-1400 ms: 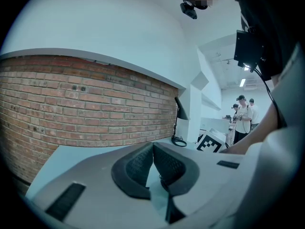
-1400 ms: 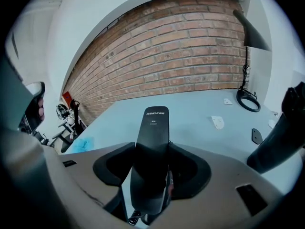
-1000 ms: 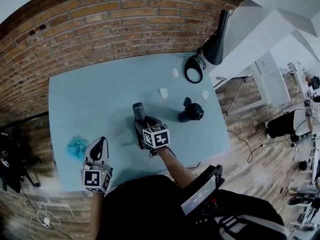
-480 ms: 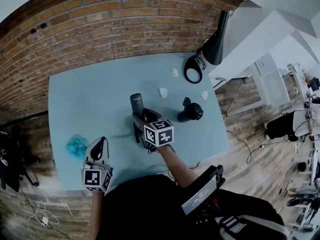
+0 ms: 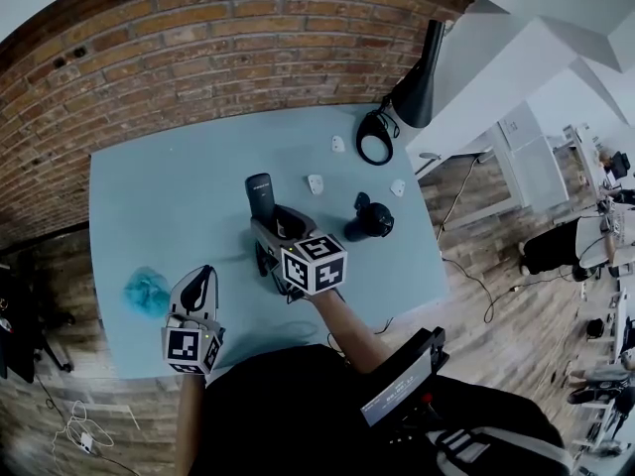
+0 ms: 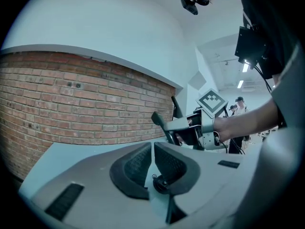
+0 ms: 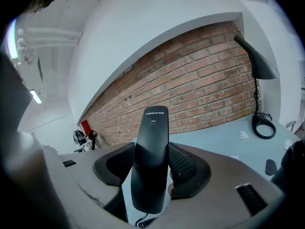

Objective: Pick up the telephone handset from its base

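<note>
The black telephone handset (image 5: 260,195) (image 7: 151,161) is clamped between the pads of my right gripper (image 5: 270,218) (image 7: 151,149), lifted above the light blue table (image 5: 169,196) with its top end tilted up. A coiled cord (image 7: 142,221) hangs from its lower end. The base is mostly hidden under that gripper; only a dark edge (image 5: 260,259) shows. My left gripper (image 5: 199,281) (image 6: 152,149) hovers near the table's front left. Its jaws have just been opening a crack; only a thin slit shows, with nothing between them. In the left gripper view the right gripper (image 6: 190,128) appears ahead.
A black desk lamp (image 5: 417,67) with a coiled cable (image 5: 375,137) stands at the far right. A black device (image 5: 369,220) sits right of the handset, with small white pieces (image 5: 316,182) nearby. A blue cloth (image 5: 147,291) lies front left. A brick wall (image 5: 198,48) backs the table.
The right gripper has risen with the handset, which now sits higher and farther up in the head view. The left gripper has stayed in place.
</note>
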